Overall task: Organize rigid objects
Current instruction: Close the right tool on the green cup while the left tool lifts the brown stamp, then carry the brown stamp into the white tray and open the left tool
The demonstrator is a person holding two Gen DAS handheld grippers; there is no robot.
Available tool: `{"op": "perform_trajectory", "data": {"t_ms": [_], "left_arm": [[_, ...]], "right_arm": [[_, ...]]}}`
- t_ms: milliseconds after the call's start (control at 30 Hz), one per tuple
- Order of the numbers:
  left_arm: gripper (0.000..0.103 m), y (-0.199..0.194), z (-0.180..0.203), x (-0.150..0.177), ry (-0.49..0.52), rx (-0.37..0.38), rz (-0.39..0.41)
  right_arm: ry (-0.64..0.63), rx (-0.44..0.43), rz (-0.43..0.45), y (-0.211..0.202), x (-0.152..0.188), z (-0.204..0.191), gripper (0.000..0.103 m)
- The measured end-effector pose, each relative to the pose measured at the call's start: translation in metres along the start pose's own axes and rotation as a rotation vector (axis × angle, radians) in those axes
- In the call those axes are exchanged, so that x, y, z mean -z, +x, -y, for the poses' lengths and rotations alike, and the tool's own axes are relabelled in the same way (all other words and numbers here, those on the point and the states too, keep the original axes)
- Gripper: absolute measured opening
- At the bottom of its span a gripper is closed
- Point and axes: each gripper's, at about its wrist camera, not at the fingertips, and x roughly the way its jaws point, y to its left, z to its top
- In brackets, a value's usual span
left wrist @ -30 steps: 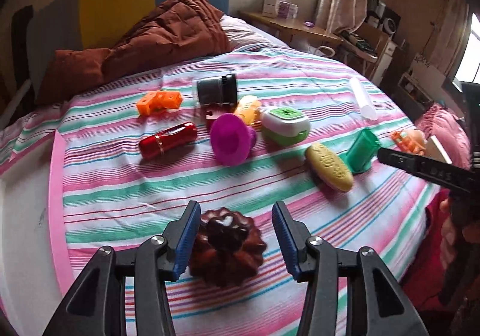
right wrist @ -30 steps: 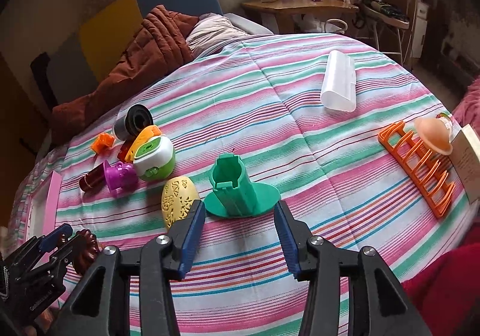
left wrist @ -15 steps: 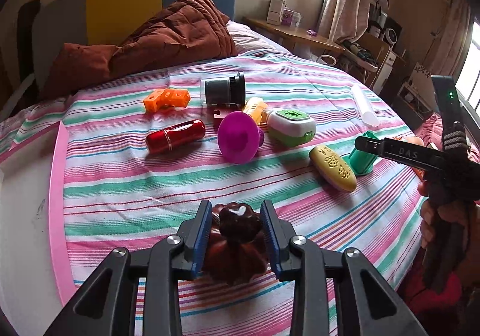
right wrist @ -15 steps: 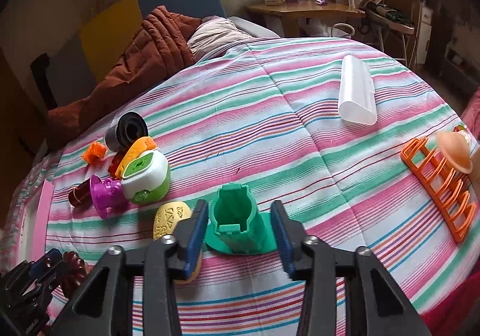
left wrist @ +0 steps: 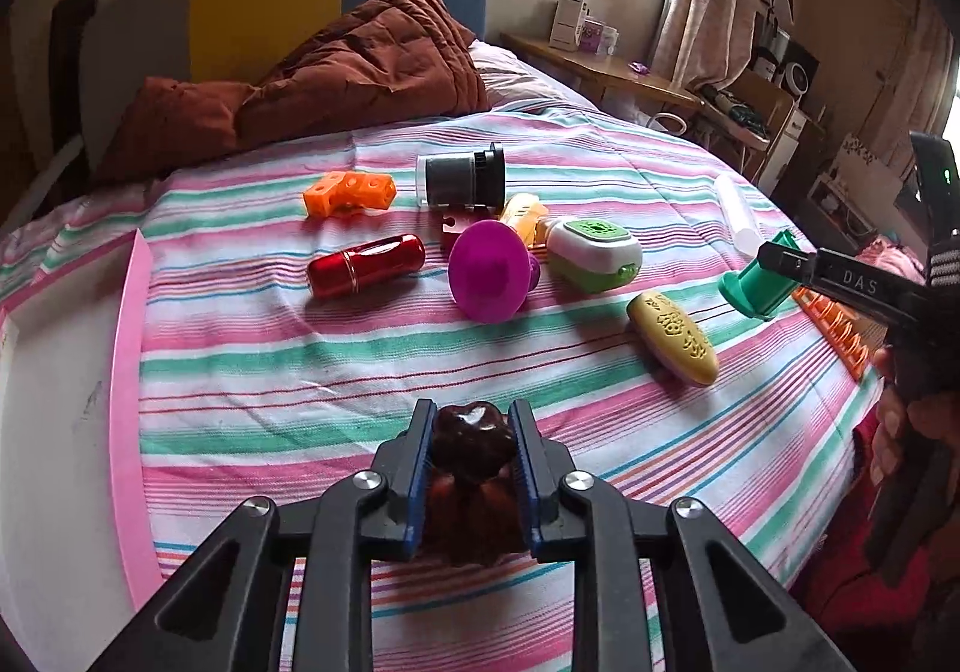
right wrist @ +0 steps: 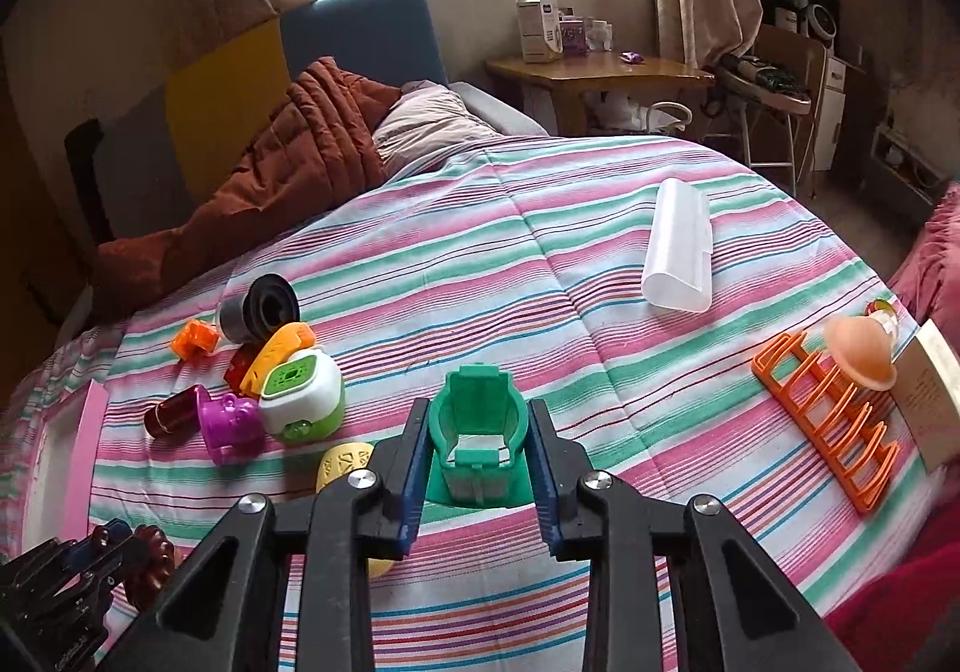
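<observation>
The brown fluted mould [left wrist: 471,468] is clamped between the blue pads of the left gripper [left wrist: 472,432], whose jaws are closed in against its two sides; its glossy top stands up between the fingertips and its ribbed body fills the gap behind them, over the striped bedspread [left wrist: 300,360]. The green holder [right wrist: 480,432] is enclosed by the right gripper [right wrist: 480,435], the jaws drawn narrow so that both pads are pressed against its upright walls, with its flat base seen below and between them. The yellow oval case [right wrist: 342,465] is partly hidden just behind the right gripper's left finger. Ahead of the left jaws, well apart, a magenta cup [left wrist: 489,273] and a red cylinder [left wrist: 366,265] are seen.
</observation>
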Motion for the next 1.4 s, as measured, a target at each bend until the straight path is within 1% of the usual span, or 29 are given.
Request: {"op": "perform_trajectory", "data": {"t_ms": [133,300,400,533,833,1033,1300,1400], "left_arm": [[0.023,-0.006,-0.003,0.000,-0.021,0.017,-0.003],[0.023,-0.021,-0.003,-0.002,0.003,-0.008,0.028],[0.023,-0.029,-0.006,-0.004,0.004,-0.011,0.043],[0.023,-0.039,-0.015,-0.008,-0.007,-0.005,0.060],[0.023,-0.058,-0.050,-0.020,-0.065,-0.028,0.108],[0.023,-0.066,-0.087,-0.025,-0.120,-0.080,0.129],[0.023,-0.068,-0.145,-0.031,-0.190,-0.185,0.130],[0.023,-0.066,-0.171,-0.033,-0.218,-0.241,0.121]], "right_arm": [[-0.033,-0.045,-0.024,0.001,0.008,-0.014,0.030],[-0.103,-0.094,-0.032,-0.001,0.017,-0.036,0.030],[-0.141,-0.115,-0.035,-0.002,0.022,-0.047,0.030],[-0.177,-0.140,-0.055,0.000,0.030,-0.060,0.030],[-0.243,-0.179,-0.035,-0.007,0.036,-0.075,0.030],[-0.275,-0.185,-0.039,-0.007,0.041,-0.083,0.030],[-0.330,-0.194,-0.030,-0.009,0.048,-0.094,0.030],[-0.338,-0.207,-0.031,-0.009,0.050,-0.097,0.030]]}}
